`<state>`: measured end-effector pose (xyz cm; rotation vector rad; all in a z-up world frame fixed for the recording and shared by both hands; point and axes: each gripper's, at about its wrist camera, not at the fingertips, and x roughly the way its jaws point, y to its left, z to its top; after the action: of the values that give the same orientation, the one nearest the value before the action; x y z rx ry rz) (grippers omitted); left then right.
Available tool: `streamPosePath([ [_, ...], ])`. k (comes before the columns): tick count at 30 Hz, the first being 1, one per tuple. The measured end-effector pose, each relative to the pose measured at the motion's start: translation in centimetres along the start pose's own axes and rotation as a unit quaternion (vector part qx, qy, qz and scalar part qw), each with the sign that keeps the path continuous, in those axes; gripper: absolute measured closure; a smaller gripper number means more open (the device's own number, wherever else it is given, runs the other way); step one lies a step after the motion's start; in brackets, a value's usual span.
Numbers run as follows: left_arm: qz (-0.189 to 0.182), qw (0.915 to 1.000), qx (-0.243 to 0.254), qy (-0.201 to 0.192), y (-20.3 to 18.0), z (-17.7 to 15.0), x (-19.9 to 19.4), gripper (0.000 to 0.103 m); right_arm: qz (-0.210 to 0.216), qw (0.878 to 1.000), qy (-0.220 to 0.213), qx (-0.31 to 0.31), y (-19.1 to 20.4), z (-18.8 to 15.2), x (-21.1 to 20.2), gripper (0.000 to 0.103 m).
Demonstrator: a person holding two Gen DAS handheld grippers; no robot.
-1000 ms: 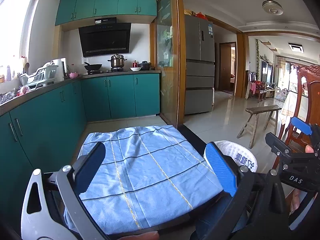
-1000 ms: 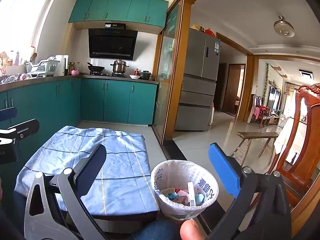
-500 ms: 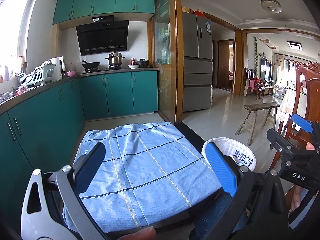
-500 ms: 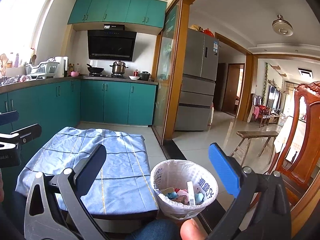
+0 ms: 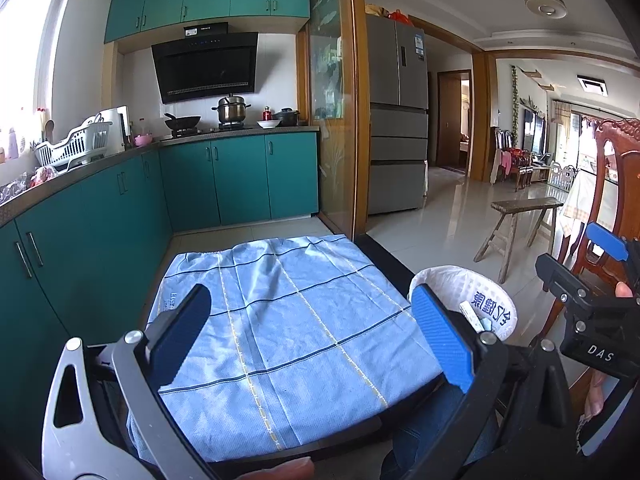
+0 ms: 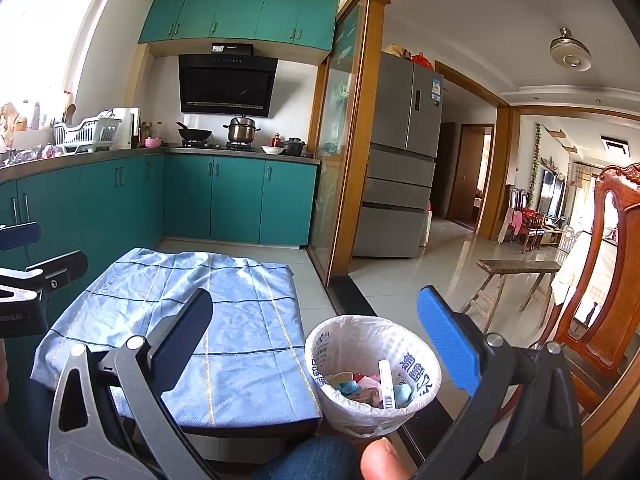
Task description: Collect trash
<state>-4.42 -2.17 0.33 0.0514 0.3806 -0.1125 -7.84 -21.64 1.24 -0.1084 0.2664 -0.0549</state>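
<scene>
While both grippers stay wide, view dips; bin [image 6: 372,376] w/ trash unchanged.

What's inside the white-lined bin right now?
The bin holds crumpled pink and blue scraps and a white barcoded strip leaning against the liner. Whatever lies beneath that pile is covered.

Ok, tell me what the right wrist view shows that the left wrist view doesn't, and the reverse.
Only the right wrist view looks into the trash bin, showing wrappers and scraps inside, with the open right gripper above.

Only the left wrist view shows the open left gripper over the blue cloth and the right gripper's side at the frame edge.

Both show the bare cloth-covered table, the bin beside it and the teal cabinets.
</scene>
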Motion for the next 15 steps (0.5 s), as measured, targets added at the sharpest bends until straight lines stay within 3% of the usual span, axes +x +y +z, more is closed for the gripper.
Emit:
streamPosePath([
  [15, 0.013, 0.9998, -0.001, 0.016, -0.18, -0.13, 0.85, 0.003, 0.01, 1.0, 0.007, 0.011, -0.73, -0.65, 0.87, 0.003],
])
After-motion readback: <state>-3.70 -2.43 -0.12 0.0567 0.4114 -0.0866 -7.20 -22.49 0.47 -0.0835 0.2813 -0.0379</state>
